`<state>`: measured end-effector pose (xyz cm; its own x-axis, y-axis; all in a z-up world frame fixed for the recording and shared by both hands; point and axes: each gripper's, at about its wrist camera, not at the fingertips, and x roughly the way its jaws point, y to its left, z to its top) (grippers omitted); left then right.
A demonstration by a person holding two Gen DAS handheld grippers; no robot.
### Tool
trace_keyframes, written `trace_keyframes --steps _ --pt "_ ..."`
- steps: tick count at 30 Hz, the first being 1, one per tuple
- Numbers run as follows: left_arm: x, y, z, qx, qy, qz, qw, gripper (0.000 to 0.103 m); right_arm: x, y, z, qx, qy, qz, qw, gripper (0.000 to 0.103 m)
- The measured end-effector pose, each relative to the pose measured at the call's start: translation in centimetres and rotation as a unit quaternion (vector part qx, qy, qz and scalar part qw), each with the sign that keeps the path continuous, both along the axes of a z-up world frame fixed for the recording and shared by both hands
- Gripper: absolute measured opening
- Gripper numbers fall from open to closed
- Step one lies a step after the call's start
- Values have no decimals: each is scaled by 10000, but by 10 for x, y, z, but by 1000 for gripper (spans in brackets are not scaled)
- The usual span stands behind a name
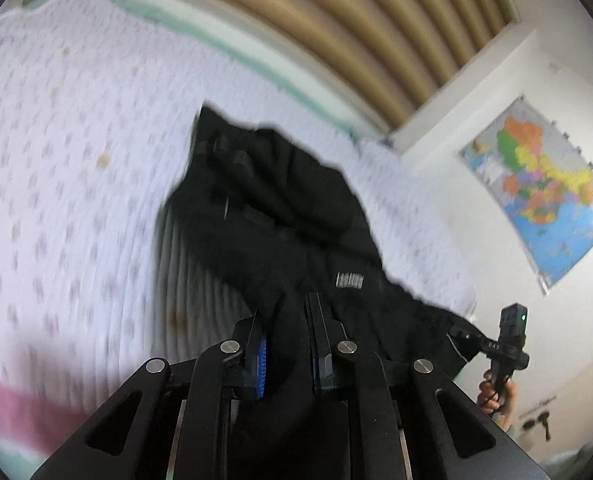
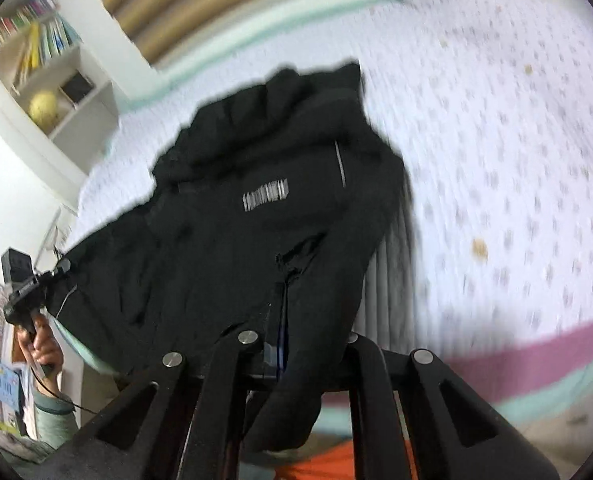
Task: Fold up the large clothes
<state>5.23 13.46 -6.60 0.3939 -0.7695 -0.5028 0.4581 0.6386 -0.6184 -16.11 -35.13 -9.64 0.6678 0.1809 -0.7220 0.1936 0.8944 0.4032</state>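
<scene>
Together, my left tool (image 1: 286, 340) and right tool (image 2: 296, 312) each pinch the near hem of the black jacket (image 2: 264, 184), which trails toward 12 o'clock on the bed (image 2: 496, 140); this paired hold spreads it for folding.

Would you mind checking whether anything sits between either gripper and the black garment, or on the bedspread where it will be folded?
Nothing visible does. The left gripper and right gripper are each shut on the near edge of the black garment, and the bedspread around it shows nothing lying on it.
</scene>
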Motion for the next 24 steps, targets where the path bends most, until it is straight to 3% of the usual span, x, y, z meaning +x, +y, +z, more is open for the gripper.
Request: trace_keyframes --steps 5,12,17,21,24 --pt "60 -17 39 -432 -196 288 9985 15 53 -27 40 103 -506 -225 9984 13" --pt "156 -60 53 -179 -232 1032 9942 16 147 -76 67 488 -981 -797 9908 13" --pt "217 -92 29 273 -153 1445 9890 16 218 -98 58 247 -871 -1040 9904 13" --pt "250 -117 -6 765 9 1593 9843 18 270 -104 23 53 -534 -1247 9907 13" --pt "275 -132 -44 1063 352 1602 9807 19 302 -106 -14 -104 -79 -1350 9908 13"
